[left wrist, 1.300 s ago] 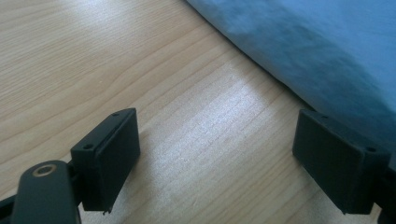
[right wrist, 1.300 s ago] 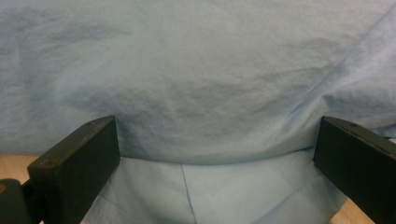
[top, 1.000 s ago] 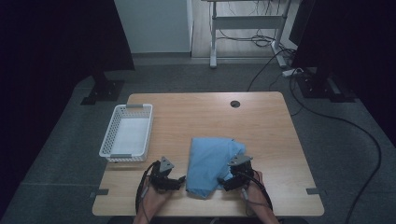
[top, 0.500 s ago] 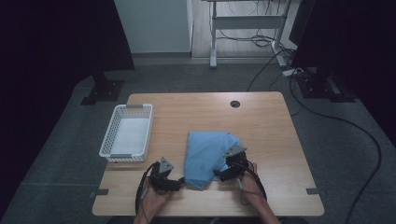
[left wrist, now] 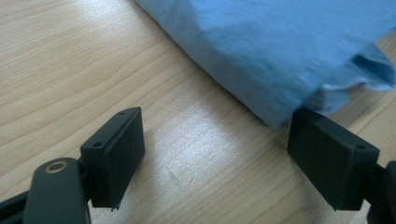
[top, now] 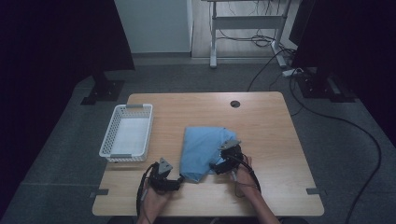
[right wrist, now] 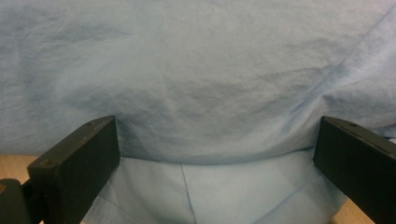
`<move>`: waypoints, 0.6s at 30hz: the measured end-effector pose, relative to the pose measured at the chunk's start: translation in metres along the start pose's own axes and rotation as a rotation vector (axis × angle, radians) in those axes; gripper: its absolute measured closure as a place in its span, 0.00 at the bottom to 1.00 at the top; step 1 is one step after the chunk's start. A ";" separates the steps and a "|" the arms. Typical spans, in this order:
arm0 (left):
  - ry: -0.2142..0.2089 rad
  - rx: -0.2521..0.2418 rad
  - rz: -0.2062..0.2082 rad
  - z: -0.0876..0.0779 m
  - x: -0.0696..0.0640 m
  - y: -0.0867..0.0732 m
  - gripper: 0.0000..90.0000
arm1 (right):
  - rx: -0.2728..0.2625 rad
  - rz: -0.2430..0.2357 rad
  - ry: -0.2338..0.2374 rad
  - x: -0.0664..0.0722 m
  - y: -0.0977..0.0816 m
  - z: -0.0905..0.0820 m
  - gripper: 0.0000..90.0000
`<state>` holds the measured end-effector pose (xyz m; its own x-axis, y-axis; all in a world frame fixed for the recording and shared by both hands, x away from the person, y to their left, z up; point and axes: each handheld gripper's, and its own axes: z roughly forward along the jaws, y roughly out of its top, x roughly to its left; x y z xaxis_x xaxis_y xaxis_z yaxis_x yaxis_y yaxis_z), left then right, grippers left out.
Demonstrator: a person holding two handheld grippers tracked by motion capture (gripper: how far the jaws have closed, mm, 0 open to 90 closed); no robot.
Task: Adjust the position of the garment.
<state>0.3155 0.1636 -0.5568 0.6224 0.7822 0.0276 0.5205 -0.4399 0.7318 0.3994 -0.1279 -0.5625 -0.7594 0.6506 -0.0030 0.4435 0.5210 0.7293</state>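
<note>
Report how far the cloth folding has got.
Done: the blue cloth already lies folded over in layers on the table. In hand: the right gripper sits open over its right edge, the left gripper open at its near corner, neither pinching. Left: likely another fold, and perhaps moving it into the white basket.

Floor: grey [top: 60, 154], dim around the table.
Table: light wood [top: 271, 126], cable hole [top: 235, 103] at 12 o'clock.
Wall: pale panel [top: 154, 25] at 11 o'clock.
Desk frame: metal legs [top: 243, 23] at 12 o'clock.
Cables: black [top: 355, 128], at 3 o'clock.
</note>
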 end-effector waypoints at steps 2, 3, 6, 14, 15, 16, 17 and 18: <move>0.008 0.006 -0.007 0.000 0.000 0.000 0.18 | -0.001 0.000 0.001 -0.001 0.003 0.003 0.00; 0.008 0.006 -0.007 0.000 0.000 0.000 0.17 | -0.001 0.000 0.001 -0.001 0.003 0.003 0.00; 0.008 0.007 -0.007 0.000 0.000 0.000 0.17 | 0.000 -0.001 0.002 -0.004 0.008 0.008 0.00; 0.007 0.006 -0.009 0.000 0.000 0.000 0.17 | -0.001 -0.007 0.004 -0.007 0.020 0.020 0.00; 0.007 0.006 -0.009 0.000 0.000 0.000 0.17 | -0.001 -0.008 0.005 -0.008 0.021 0.022 0.00; 0.007 0.006 -0.009 0.000 0.000 0.000 0.17 | -0.001 -0.008 0.008 -0.009 0.024 0.025 0.00; 0.007 0.006 -0.009 0.000 0.000 0.000 0.17 | -0.001 -0.008 0.008 -0.009 0.024 0.025 0.00; 0.007 0.006 -0.009 0.000 0.000 0.000 0.17 | -0.002 -0.009 0.010 -0.010 0.027 0.028 0.00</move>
<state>0.3150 0.1636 -0.5570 0.6136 0.7892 0.0263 0.5293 -0.4359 0.7279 0.4326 -0.1049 -0.5616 -0.7682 0.6402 -0.0031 0.4354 0.5261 0.7305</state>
